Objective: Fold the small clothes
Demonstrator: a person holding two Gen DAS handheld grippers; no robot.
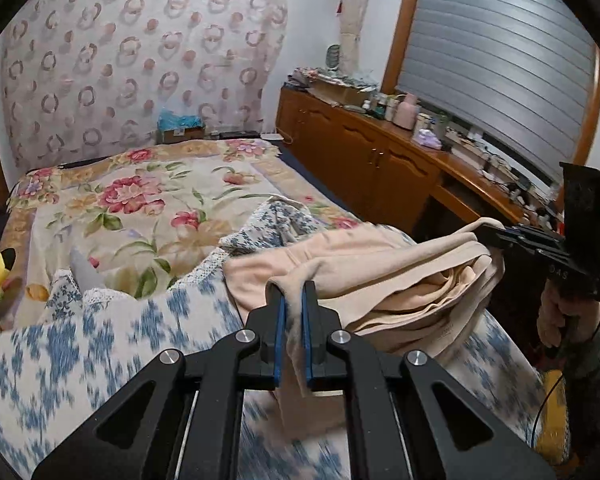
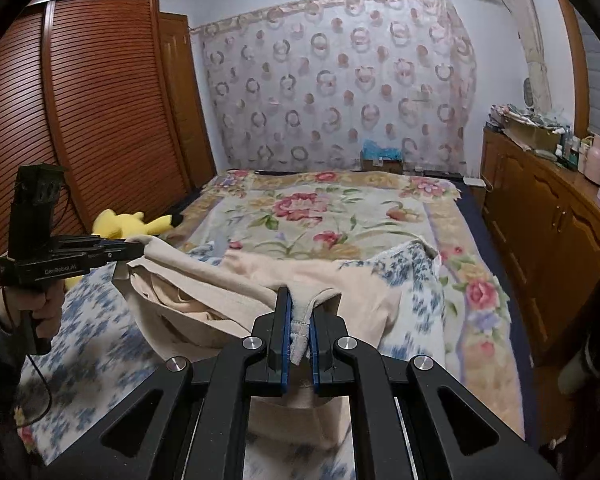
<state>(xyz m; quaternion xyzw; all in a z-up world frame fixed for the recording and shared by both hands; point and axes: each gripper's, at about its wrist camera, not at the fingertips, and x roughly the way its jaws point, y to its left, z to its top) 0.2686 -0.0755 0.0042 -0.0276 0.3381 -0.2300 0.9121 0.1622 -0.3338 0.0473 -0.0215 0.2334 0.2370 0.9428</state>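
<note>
A small beige garment (image 1: 384, 280) hangs stretched between both grippers above the bed. My left gripper (image 1: 293, 292) is shut on one end of its waistband. My right gripper (image 2: 300, 300) is shut on the other end of the garment (image 2: 220, 292). In the left wrist view the right gripper (image 1: 488, 232) shows at the far right, pinching the cloth. In the right wrist view the left gripper (image 2: 138, 246) shows at the left, pinching the cloth. The garment sags in folds between them.
A blue-and-white patterned cloth (image 1: 100, 344) lies under the garment on the floral bedspread (image 1: 148, 200). A yellow plush toy (image 2: 128, 222) lies at the bed's left edge. A wooden cabinet (image 1: 380, 160) with clutter runs along the right; a louvred wardrobe (image 2: 80, 120) stands left.
</note>
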